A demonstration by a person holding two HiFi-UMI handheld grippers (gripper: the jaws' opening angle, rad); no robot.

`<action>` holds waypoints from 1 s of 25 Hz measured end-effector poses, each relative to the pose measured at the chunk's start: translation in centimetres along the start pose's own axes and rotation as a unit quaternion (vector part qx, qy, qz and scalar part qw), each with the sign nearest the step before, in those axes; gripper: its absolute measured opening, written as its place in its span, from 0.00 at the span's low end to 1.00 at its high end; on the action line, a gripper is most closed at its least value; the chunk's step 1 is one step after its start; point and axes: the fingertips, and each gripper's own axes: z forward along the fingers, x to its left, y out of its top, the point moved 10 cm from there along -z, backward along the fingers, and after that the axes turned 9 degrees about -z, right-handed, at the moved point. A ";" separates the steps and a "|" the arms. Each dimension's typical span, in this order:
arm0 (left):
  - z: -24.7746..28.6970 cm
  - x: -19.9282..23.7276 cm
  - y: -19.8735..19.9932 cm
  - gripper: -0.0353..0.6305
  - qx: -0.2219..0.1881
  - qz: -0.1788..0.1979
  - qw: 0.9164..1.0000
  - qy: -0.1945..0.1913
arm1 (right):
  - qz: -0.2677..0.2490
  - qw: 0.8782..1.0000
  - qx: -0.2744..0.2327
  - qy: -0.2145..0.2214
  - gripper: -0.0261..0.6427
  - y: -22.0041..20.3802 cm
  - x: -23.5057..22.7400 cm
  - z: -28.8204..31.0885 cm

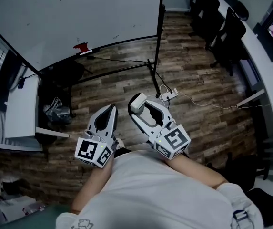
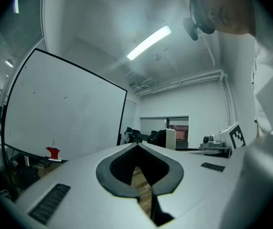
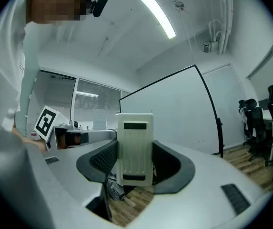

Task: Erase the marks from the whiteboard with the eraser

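The whiteboard (image 1: 79, 18) fills the top of the head view, white in a black frame, with only a few faint specks on it. A small red object (image 1: 81, 46) sits on its bottom ledge. My right gripper (image 1: 143, 108) is shut on a cream rectangular eraser (image 3: 135, 149), which stands upright between the jaws in the right gripper view. My left gripper (image 1: 111, 107) is shut on nothing, its tips meeting in the left gripper view. Both are held close to the person's body, well short of the whiteboard (image 2: 65, 113).
The board's black stand leg (image 1: 157, 56) comes down onto the wooden floor, with a power strip and cable (image 1: 168, 95) at its foot. Black office chairs (image 1: 222, 23) and a long desk (image 1: 257, 46) line the right. A white cabinet (image 1: 22, 111) and dark bag (image 1: 55, 111) are on the left.
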 end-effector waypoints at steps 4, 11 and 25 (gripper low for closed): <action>0.2 2.4 0.6 0.06 0.000 0.000 1.000 -0.004 | -0.007 1.000 0.004 0.003 0.39 -0.2 0.2 2.8; 1.3 9.0 3.1 0.06 0.008 -0.003 0.999 -0.034 | -0.009 1.000 0.011 -0.007 0.39 0.3 0.6 10.0; -1.0 21.2 7.7 0.06 0.017 -0.005 0.999 -0.050 | 0.011 1.000 0.015 0.000 0.39 0.2 5.0 23.4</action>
